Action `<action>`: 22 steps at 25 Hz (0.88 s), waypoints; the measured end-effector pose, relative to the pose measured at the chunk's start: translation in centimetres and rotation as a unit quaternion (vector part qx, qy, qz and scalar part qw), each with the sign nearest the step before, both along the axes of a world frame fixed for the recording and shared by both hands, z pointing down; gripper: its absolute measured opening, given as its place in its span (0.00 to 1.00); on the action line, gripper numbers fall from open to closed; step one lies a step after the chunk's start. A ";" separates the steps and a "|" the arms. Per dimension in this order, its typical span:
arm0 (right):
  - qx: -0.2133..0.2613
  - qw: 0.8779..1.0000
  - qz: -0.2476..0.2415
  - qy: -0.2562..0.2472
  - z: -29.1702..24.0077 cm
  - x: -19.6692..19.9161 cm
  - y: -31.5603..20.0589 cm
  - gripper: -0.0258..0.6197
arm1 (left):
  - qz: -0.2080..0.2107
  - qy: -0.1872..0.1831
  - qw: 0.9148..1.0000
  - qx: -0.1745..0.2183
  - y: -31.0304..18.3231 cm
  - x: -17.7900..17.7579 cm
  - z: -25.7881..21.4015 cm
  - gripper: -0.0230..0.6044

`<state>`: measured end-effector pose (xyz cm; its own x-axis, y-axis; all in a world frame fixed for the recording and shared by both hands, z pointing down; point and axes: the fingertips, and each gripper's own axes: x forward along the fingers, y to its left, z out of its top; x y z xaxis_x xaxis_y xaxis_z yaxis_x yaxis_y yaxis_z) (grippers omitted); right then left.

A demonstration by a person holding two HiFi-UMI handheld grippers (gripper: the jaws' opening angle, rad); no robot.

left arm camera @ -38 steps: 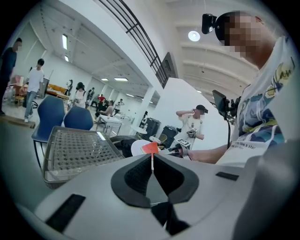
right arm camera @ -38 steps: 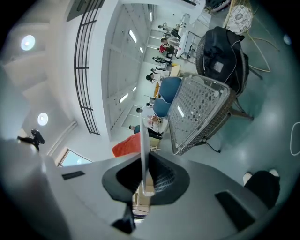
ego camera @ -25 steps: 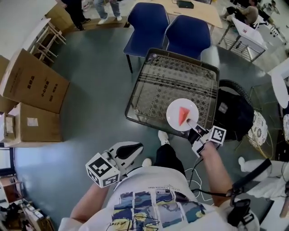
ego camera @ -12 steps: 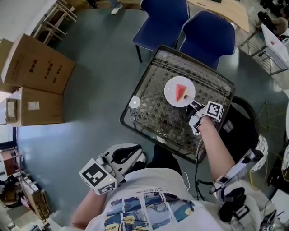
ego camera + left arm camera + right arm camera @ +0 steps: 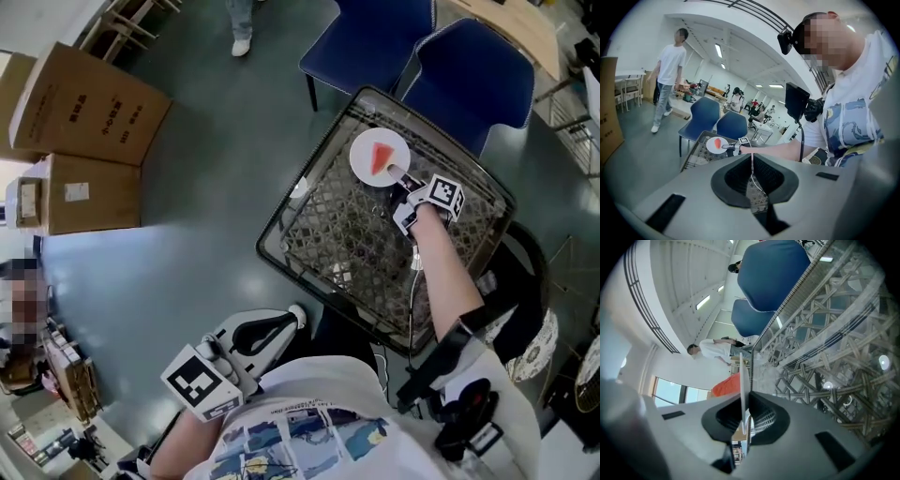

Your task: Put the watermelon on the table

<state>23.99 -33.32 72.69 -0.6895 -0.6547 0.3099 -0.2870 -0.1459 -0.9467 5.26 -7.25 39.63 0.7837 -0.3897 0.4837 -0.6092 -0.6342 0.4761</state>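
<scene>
A red watermelon wedge (image 5: 380, 157) lies on a small white plate (image 5: 366, 148) over the far part of the square glass-topped lattice table (image 5: 281, 225). My right gripper (image 5: 403, 176) is shut on the plate's near rim; whether the plate rests on the glass I cannot tell. In the right gripper view the plate (image 5: 742, 376) stands edge-on between the jaws, the watermelon (image 5: 725, 385) on its left face. My left gripper (image 5: 284, 323) hangs shut and empty close to my body, short of the table. From the left gripper view (image 5: 752, 180) the plate (image 5: 712, 145) shows far ahead.
Two blue chairs (image 5: 370, 37) stand just beyond the table's far edge. Cardboard boxes (image 5: 89, 103) are stacked at the left on the grey floor. A person's legs (image 5: 242, 19) show at the top. A dark round seat (image 5: 534, 281) sits at the table's right.
My right gripper has carried the plate with the watermelon from the table's near edge to its far part. The left gripper has drawn back toward my body.
</scene>
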 end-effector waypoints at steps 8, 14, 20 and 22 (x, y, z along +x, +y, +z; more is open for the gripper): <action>-0.029 1.000 0.003 0.008 3.8 -1.0 -3.7 0.07 | -0.034 -0.014 0.999 -0.017 0.0 -1.0 0.6 0.07; -0.047 0.999 -0.008 0.020 5.7 -1.3 -5.3 0.07 | -0.058 -0.012 0.998 -0.029 -0.6 -1.9 1.4 0.07; -0.062 0.996 -0.016 0.063 6.6 -1.1 -6.5 0.08 | -0.065 -0.008 0.997 -0.032 -1.2 -2.0 2.4 0.07; -0.065 0.993 -0.025 0.092 6.6 -1.0 -6.8 0.08 | -0.067 -0.004 0.997 -0.033 -1.4 -2.0 2.4 0.07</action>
<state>22.98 -40.15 79.27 -0.6437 -0.5677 0.5132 -0.4636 -0.2443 -0.8517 3.27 -8.68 42.02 0.7226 -0.4584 0.5175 -0.6905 -0.5145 0.5085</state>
